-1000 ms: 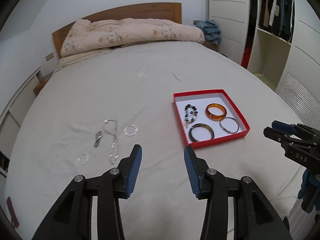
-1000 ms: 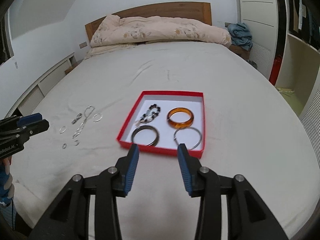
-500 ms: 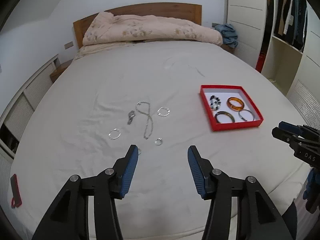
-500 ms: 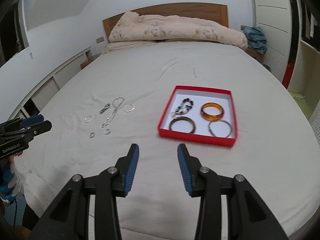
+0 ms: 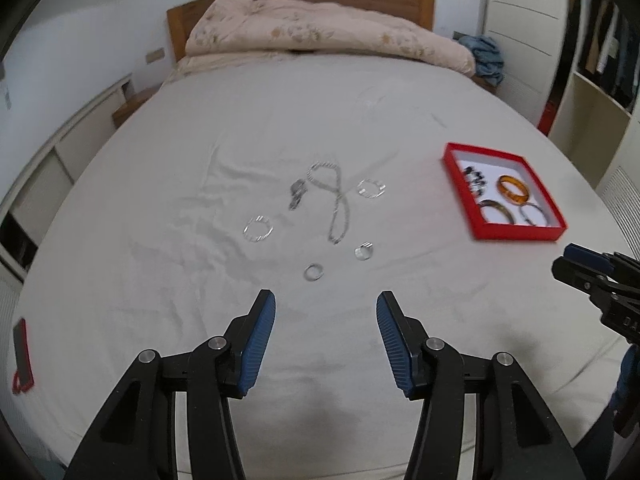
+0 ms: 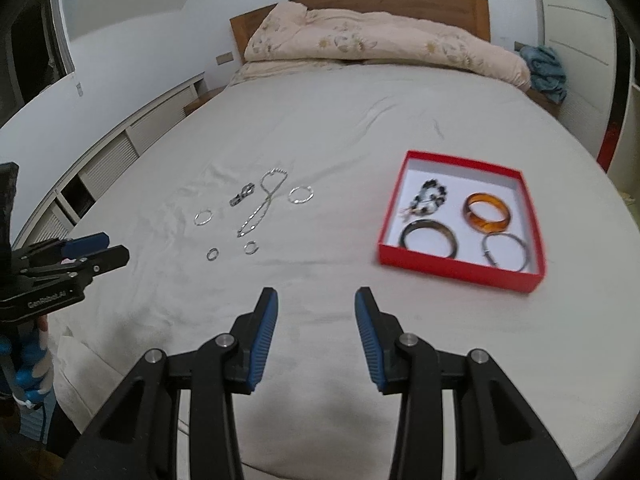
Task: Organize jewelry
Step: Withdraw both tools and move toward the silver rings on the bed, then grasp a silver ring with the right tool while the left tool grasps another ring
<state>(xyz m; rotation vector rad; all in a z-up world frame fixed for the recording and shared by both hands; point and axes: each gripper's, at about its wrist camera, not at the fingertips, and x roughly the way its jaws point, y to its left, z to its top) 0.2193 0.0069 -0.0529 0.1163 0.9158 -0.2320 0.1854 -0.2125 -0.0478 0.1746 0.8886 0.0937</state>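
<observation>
Jewelry is seen in two groups on the bed (image 5: 360, 120), with nothing yet held; nearest, the left gripper (image 5: 326, 336) is poised over bare sheet, its fingers apart and empty, having just been opening; the right gripper (image 6: 316, 330) is likewise held with fingers apart, nothing between them. Just beyond the left gripper, two small rings (image 5: 314, 271) and (image 5: 364, 251) are laid loose on the sheet; farther on lie a silver chain (image 5: 338, 204), two thin silver hoops (image 5: 258, 229) and (image 5: 371, 188), and a small clasp-like piece (image 5: 297, 195). To the right, well apart from these, the red box (image 6: 460, 268) is found, with bangles and a beaded bracelet already inside. Trouble is judged likeliest with the small rings; against a soft sheet they could be pressed into the fabric or flicked aside by closing fingers, or cloth could be pinched along with them. The chain could snag or slip from a grip while carried across to the box.
</observation>
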